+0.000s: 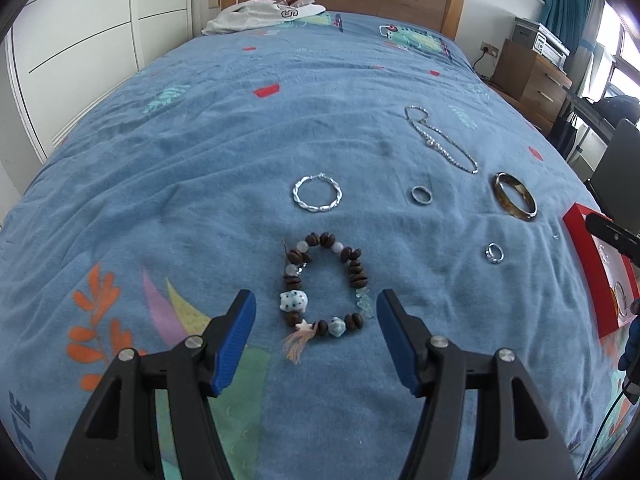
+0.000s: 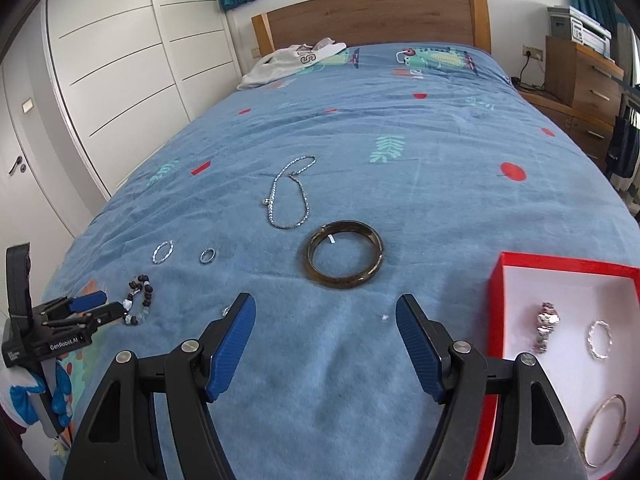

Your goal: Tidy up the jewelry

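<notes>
A: Left gripper (image 1: 316, 304)?
B: Spread wide, holding nothing; the beaded bracelet (image 1: 323, 283) lies between its tips on the bedspread (image 1: 200, 152).
A: Right gripper (image 2: 325, 310)?
B: Wide apart, empty. Brown bangle (image 2: 345, 259) at twelve o'clock, red box (image 2: 496, 300) at three.

red box (image 1: 576, 236) cut by frame edge

Bright, even daylight; sharp focus with strong fisheye bending

Light enters from the window (image 1: 624, 64) at the right of the left wrist view, blown out to white. The blue patterned bedspread (image 1: 240, 140) shows only soft, faint shadows in its creases. Both views curve heavily at the rim, with black vignetted corners. The white wardrobe doors (image 2: 120, 60) bow outward.
</notes>
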A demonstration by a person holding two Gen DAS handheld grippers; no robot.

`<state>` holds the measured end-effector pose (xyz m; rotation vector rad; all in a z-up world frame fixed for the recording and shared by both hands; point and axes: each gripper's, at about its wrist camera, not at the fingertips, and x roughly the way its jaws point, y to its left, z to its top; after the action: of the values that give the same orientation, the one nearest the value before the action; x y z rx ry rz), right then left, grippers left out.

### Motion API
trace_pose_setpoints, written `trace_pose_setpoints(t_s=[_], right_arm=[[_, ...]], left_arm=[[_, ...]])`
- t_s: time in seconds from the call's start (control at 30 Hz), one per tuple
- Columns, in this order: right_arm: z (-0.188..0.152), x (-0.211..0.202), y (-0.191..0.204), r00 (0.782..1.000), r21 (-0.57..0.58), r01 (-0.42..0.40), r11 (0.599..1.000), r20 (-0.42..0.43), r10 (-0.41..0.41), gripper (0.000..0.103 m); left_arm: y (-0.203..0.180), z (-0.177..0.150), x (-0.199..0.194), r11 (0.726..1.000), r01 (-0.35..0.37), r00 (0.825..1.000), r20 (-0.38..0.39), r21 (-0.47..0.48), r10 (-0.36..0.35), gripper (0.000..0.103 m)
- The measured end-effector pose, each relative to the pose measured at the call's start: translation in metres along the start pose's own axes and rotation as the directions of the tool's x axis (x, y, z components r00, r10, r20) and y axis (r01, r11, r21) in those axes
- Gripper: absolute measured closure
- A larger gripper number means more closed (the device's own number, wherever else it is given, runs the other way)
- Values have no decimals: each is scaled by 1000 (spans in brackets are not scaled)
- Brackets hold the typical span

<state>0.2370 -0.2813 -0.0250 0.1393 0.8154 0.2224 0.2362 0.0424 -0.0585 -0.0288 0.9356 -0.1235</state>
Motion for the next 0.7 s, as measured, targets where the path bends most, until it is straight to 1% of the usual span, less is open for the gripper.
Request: trace_pose_setpoints(t_s=[0.27,0.7], right_arm=[[-2,19,5,1000,-2,-17,1000,-19,17,31],[-4,28,12,999,-8,-34,999,-29,33,31]], left_arm=[[-2,0,12,1000,5,1000,-5,8,-5,42],[-1,-3,18,1000,0,1000,-8,16,0,42]])
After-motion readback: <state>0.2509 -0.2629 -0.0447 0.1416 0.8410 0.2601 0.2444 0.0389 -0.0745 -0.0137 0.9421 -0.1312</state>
